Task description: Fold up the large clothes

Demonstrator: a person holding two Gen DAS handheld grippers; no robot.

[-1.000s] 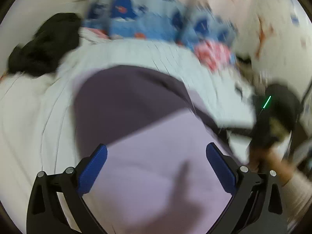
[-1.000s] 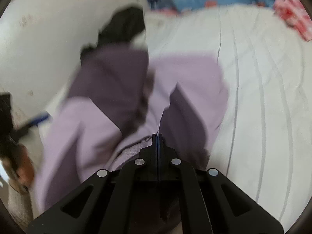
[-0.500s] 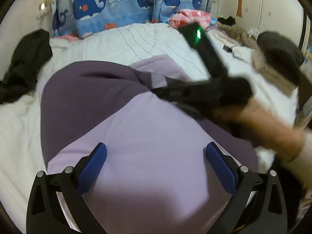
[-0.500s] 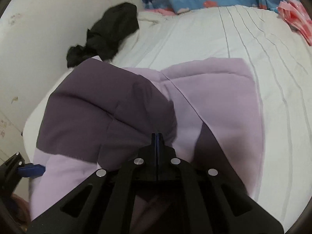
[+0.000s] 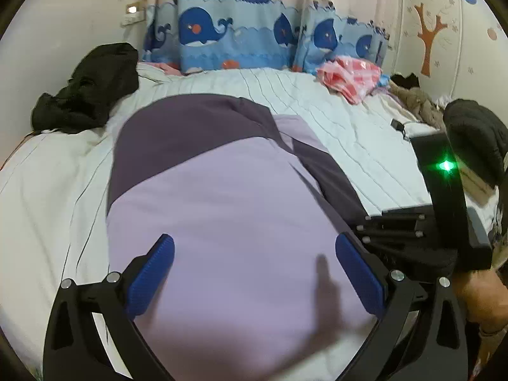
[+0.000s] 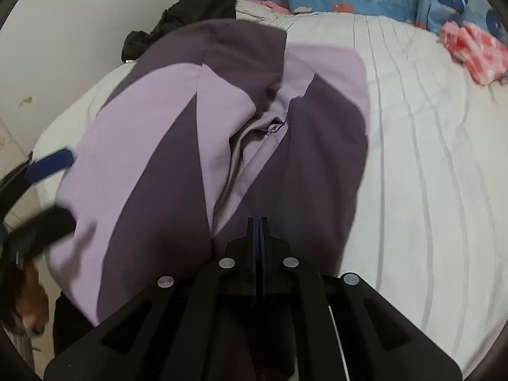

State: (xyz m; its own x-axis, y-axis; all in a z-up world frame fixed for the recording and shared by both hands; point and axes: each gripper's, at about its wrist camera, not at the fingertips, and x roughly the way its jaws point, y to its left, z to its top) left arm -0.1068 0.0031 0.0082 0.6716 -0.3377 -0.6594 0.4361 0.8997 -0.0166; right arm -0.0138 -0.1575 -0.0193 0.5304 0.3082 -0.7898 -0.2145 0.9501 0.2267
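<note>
A large lilac and dark purple zip jacket (image 5: 228,190) lies spread on the white bed (image 5: 57,190). My left gripper (image 5: 254,273) hangs open over its lilac panel, blue pads wide apart with the cloth below them. In the right wrist view the jacket (image 6: 165,120) shows its zipper (image 6: 273,128) at the middle. My right gripper (image 6: 258,222) is shut on the dark purple cloth at the jacket's near edge. The right gripper (image 5: 368,228) sits at the jacket's right edge in the left wrist view, its tips partly hidden. The left gripper (image 6: 47,193) appears blurred at the far left.
A black garment (image 5: 89,85) is heaped at the bed's far left by the wall. Whale-print cushions (image 5: 238,41) line the head of the bed. A pink checked cloth (image 5: 352,76) lies at the far right, with a dark bundle (image 5: 473,139) beyond the bed's right edge.
The right gripper swung from across the middle of the left wrist view to its right edge, drawing the jacket with it. The jacket's front and zipper now show. The left gripper stayed open.
</note>
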